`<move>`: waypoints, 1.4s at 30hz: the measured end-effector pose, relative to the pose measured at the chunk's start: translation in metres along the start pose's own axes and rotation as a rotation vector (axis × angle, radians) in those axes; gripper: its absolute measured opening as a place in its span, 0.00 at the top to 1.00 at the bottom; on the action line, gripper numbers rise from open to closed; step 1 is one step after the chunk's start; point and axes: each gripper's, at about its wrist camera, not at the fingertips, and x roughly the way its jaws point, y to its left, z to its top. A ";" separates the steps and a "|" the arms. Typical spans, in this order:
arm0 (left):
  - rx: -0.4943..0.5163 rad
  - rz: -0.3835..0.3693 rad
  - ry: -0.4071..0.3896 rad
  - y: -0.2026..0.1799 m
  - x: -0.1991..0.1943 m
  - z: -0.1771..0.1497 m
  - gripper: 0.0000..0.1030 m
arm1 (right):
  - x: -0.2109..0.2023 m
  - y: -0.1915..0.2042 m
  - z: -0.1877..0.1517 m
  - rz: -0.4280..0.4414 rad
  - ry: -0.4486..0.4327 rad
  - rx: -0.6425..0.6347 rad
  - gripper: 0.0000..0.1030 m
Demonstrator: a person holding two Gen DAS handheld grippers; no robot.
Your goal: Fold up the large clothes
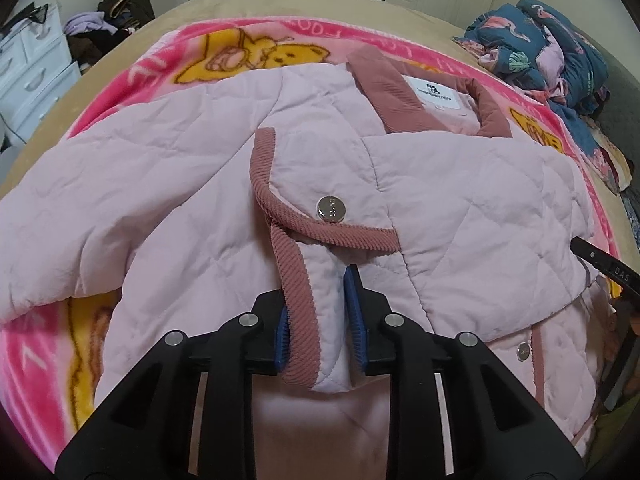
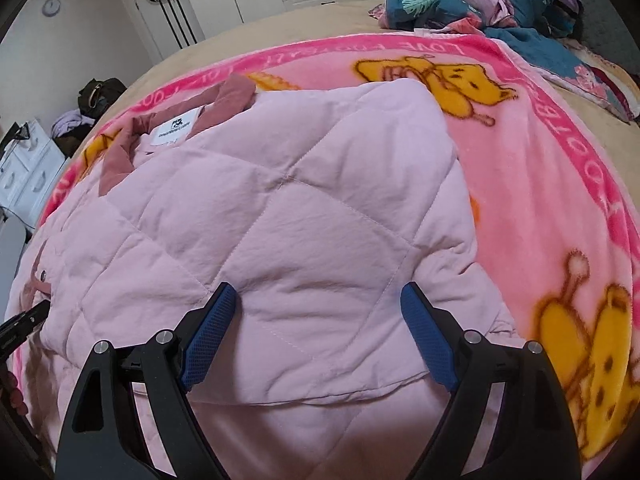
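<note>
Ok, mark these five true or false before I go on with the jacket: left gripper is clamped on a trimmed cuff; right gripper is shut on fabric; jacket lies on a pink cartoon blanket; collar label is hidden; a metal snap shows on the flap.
1. The left gripper is clamped on a trimmed cuff. True.
2. The right gripper is shut on fabric. False: its jaws stand wide open over the pink quilted jacket.
3. The jacket lies on a pink cartoon blanket. True.
4. The collar label is hidden. False: it shows inside the collar.
5. A metal snap shows on the flap. True.
</note>
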 end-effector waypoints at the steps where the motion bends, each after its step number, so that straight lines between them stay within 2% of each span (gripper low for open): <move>1: -0.002 0.001 0.000 0.000 -0.001 0.000 0.83 | -0.004 0.001 0.000 -0.004 -0.001 0.010 0.18; 5: -0.010 0.000 -0.002 0.000 -0.008 -0.002 0.83 | -0.024 0.006 -0.003 0.044 -0.022 0.035 0.17; 13: -0.048 -0.005 -0.015 0.006 -0.027 -0.010 0.77 | -0.072 0.023 -0.016 0.115 -0.092 0.015 0.07; 15: -0.048 0.001 -0.036 0.006 -0.038 -0.012 0.69 | -0.082 0.031 -0.020 0.119 -0.108 0.013 0.04; 16: -0.051 -0.002 -0.047 0.005 -0.043 -0.012 0.58 | -0.085 0.034 -0.022 0.127 -0.113 0.009 0.04; 20: -0.077 -0.005 -0.097 0.008 -0.067 -0.013 0.33 | -0.102 0.053 -0.029 0.155 -0.137 -0.023 0.04; 23: -0.087 0.001 -0.130 0.012 -0.083 -0.013 0.16 | -0.116 0.070 -0.032 0.183 -0.156 -0.044 0.04; 25: -0.096 0.004 -0.148 0.015 -0.091 -0.013 0.10 | -0.124 0.083 -0.033 0.198 -0.165 -0.063 0.04; 31: -0.112 0.034 -0.176 0.028 -0.107 -0.019 0.09 | -0.140 0.113 -0.035 0.210 -0.184 -0.104 0.04; 42: -0.206 0.057 -0.201 0.074 -0.127 -0.034 0.09 | -0.157 0.170 -0.037 0.255 -0.196 -0.201 0.04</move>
